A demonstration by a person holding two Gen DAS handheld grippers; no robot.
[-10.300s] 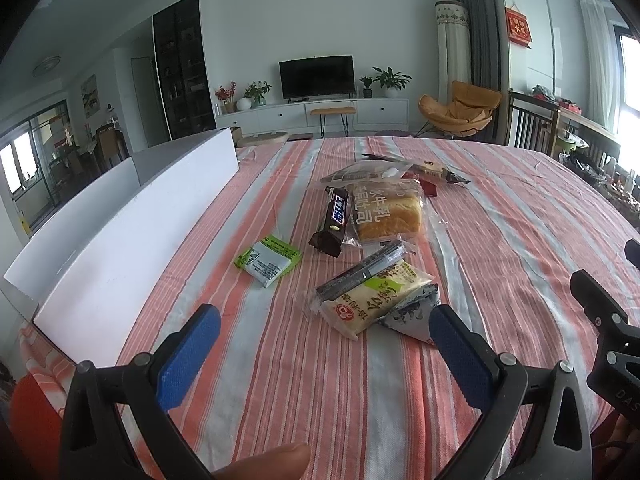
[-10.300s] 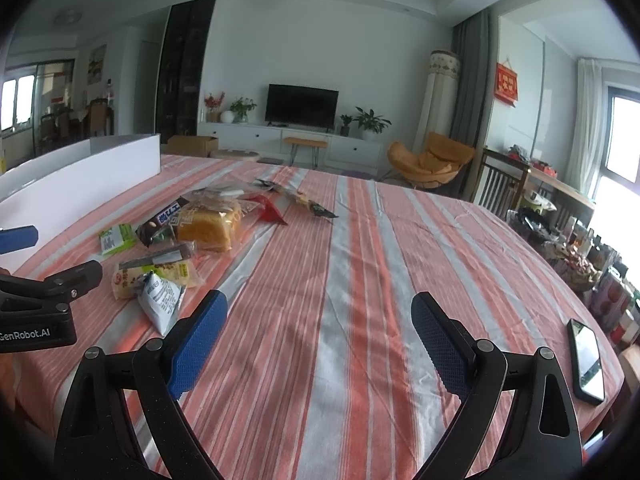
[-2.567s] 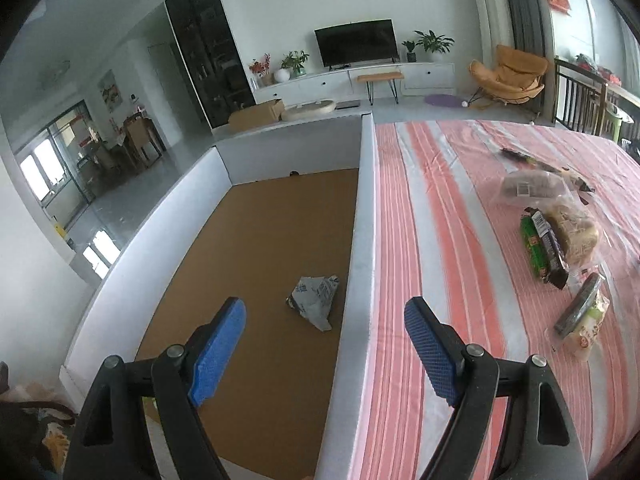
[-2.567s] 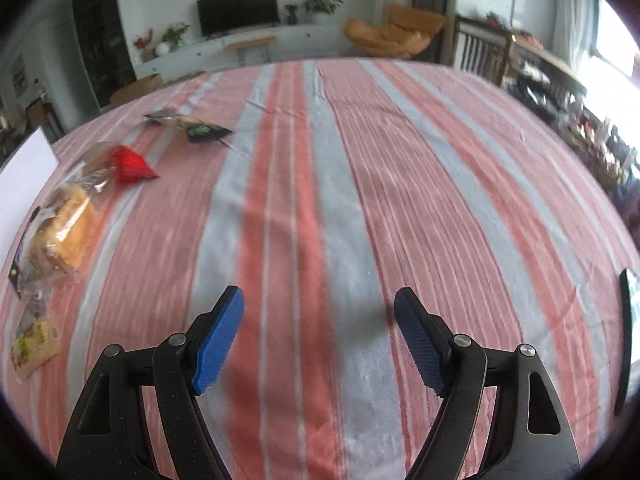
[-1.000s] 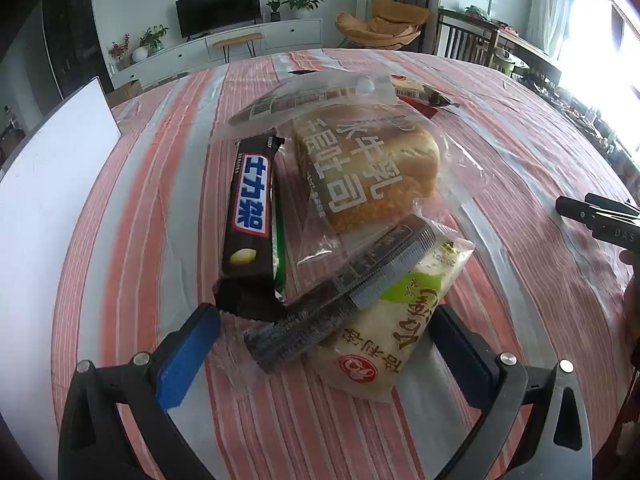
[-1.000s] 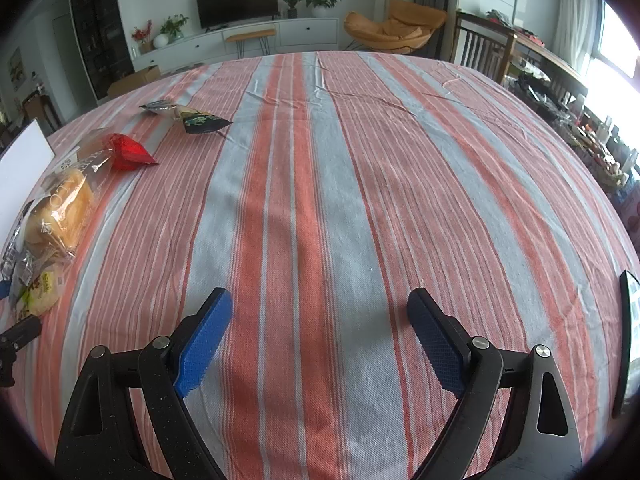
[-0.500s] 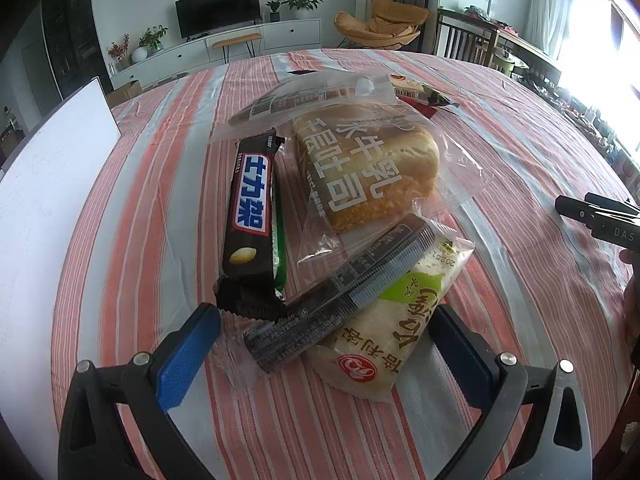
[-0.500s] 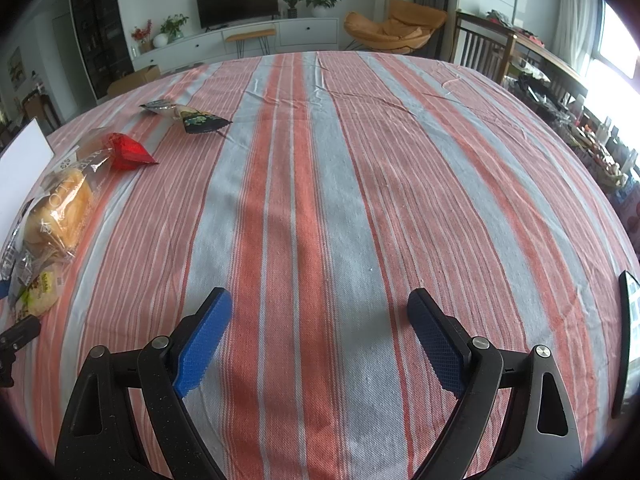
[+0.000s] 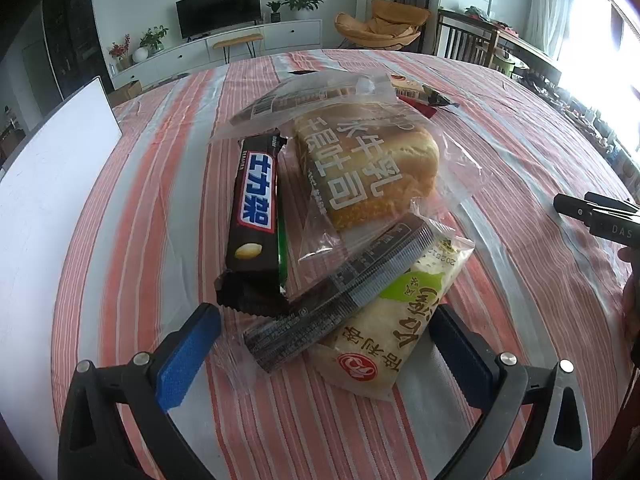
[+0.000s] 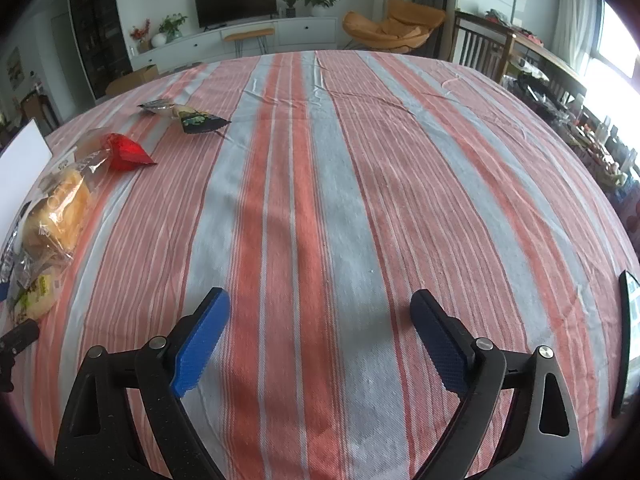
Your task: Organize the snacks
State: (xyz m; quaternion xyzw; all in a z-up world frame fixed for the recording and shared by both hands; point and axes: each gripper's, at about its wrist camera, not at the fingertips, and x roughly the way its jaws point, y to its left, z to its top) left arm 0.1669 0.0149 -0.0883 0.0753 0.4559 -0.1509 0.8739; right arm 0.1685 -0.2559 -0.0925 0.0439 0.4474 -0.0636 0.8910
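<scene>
Item 1: my left gripper, fingers spread wide, holding nothing, low over the striped surface. The near end of the rice cracker packet lies between the 2 blue pads.

Item 2: snack pile directly ahead of that gripper. The cracker packet, pale with green print, has its dark sealed edge overlapping the bread bag, a clear bag holding a golden loaf. A brown chocolate bar lies along the bread bag's left side, touching it, over a green wrapper edge.

Item 3: white box wall, left of the pile, near it.

Item 4: my right gripper, fingers equally wide apart and empty, over bare cloth well right of the pile.

Item 5: farther snacks, I count 2: a red packet just beyond the bread, and a dark packet past it.

Item 6: phone, at the surface's right edge.
</scene>
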